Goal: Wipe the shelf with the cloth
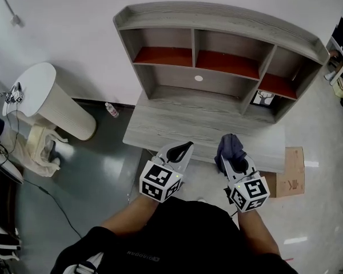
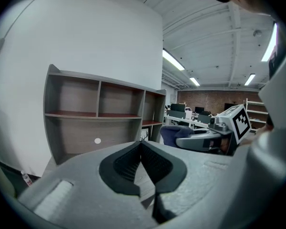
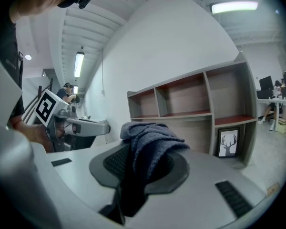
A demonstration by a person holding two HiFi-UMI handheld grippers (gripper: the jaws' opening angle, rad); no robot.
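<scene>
The right tool is clamped on a bunched dark blue cloth, which spills over the top of its jaws. It hovers at the front edge of the grey wooden counter, apart from the shelf that stands at the back against the white wall. The left tool is just beside it, its jaws pressed together with nothing between them. A framed deer picture leans in the shelf's lower right compartment.
</scene>
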